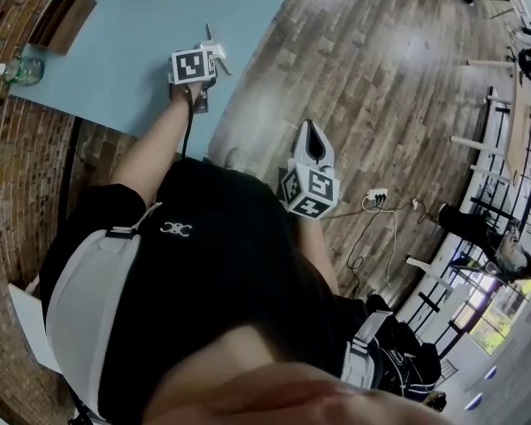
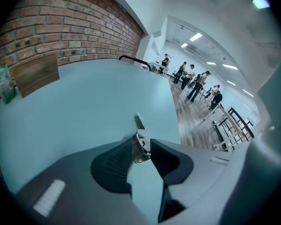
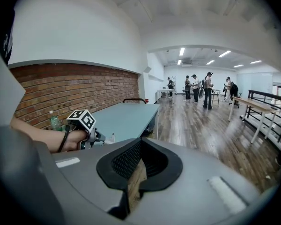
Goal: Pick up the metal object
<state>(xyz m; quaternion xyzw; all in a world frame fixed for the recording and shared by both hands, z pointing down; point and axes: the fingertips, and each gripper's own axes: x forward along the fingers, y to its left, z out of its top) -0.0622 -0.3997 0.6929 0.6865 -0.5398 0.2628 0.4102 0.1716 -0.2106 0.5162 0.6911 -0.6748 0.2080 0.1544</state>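
- The left gripper (image 2: 143, 145) has its jaws spread wide. The metal object (image 2: 140, 142) stands between the tips, not clamped.
- The object is small and shiny, and lies on the light blue table (image 2: 84, 111). A flat tongue pokes out past the jaws towards 12 o'clock.
- The right gripper (image 3: 138, 146) has its jaws drawn together on nothing. It hangs over the wooden floor (image 3: 210, 125), well apart from the object.
- Risk: the piece looks thin and slick, so pads closing on one end alone would likely let it pivot or squirt out.
- Risk: the table edge runs close by at 3 o'clock in the left gripper view, so a nudge from a jaw tip could push the piece off onto the floor.
- Risk: the jaws point steeply down, so pressing lower could jam the tips on the tabletop before they close.
- Writing: the shirt (image 1: 175, 228) carries a white interlaced emblem, with no letters I can read.
- The bottle (image 2: 3, 83) at 9 o'clock has a label too small to read.
- The marker cube (image 1: 191, 64) shows only black-and-white squares.
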